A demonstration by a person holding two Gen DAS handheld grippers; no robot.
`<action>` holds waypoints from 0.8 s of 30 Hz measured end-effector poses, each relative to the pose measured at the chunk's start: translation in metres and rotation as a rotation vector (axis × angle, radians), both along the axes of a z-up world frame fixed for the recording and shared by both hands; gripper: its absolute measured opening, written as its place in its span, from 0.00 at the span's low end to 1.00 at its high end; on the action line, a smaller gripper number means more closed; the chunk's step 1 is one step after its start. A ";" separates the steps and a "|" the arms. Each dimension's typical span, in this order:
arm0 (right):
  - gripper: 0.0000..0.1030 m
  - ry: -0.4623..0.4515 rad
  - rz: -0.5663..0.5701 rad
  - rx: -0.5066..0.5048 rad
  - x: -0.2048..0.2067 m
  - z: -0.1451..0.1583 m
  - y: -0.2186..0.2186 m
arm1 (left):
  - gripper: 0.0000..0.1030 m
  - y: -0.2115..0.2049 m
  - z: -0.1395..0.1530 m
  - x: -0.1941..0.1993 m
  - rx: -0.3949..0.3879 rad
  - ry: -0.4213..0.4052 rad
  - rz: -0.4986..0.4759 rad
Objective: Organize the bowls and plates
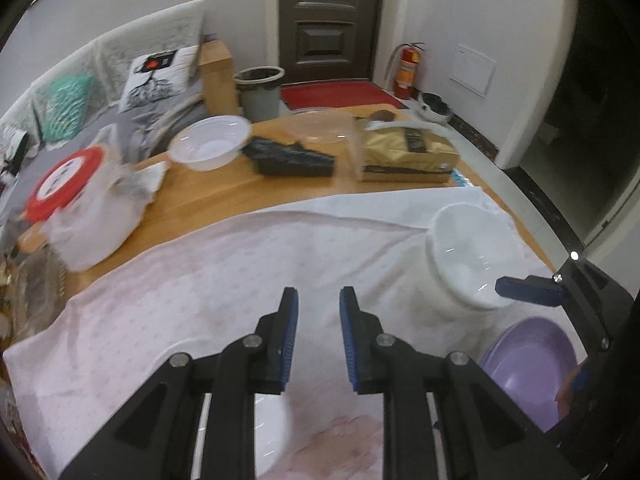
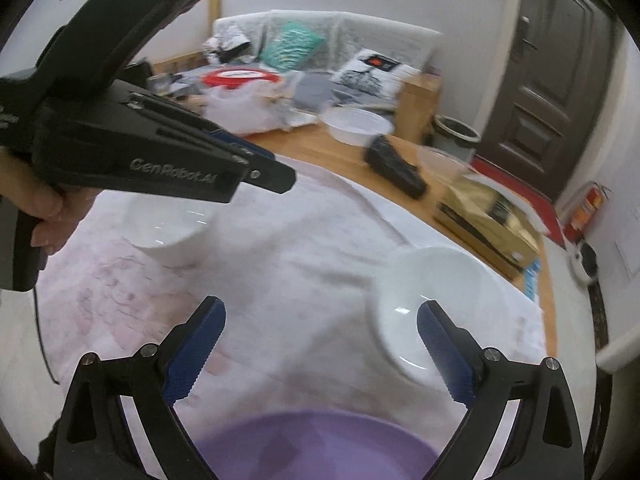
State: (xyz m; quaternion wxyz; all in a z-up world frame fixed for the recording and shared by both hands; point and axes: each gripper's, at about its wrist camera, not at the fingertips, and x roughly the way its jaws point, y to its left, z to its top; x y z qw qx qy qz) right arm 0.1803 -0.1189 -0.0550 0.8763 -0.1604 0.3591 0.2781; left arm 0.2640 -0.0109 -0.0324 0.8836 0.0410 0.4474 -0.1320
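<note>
Counting the dishes first: two white ceramic bowls, one purple plate, plus one white plastic bowl and one clear plastic bowl further back that look like takeaway stuff. The first white bowl sits on the right side of the pale pink cloth, and the right tongs hang over the cloth with their blue pads spread wide, nothing between them; one pad overlaps that bowl's near rim in the right wrist view, but I can't tell if it's actually touching. The second white bowl is over on the left, right under the left tongs, which are parted with a narrow gap and gripping nothing. The purple plate is at the near edge of the cloth, just below the right tongs, well apart from the left bowl. It might be more than one stacked; too blurry to say.

The surface is a light wooden top, half covered by the cloth. On the bare wood there's one black pouch-looking thing, one gold box and one tub with a red lid. Around it: a grey sofa with three cushions, a bin, a dark door, a red mat and a fire extinguisher in the corner.
</note>
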 end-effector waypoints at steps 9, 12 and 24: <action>0.95 -0.020 0.125 0.023 -0.012 -0.010 0.077 | 0.23 0.075 -0.010 -0.024 0.016 0.008 0.091; 0.95 -0.027 0.159 0.000 -0.015 -0.020 0.097 | 0.23 0.092 -0.020 -0.028 0.007 0.026 0.111; 0.94 0.156 0.160 -0.001 0.013 -0.063 0.137 | 0.24 0.129 -0.052 -0.023 -0.050 0.064 0.152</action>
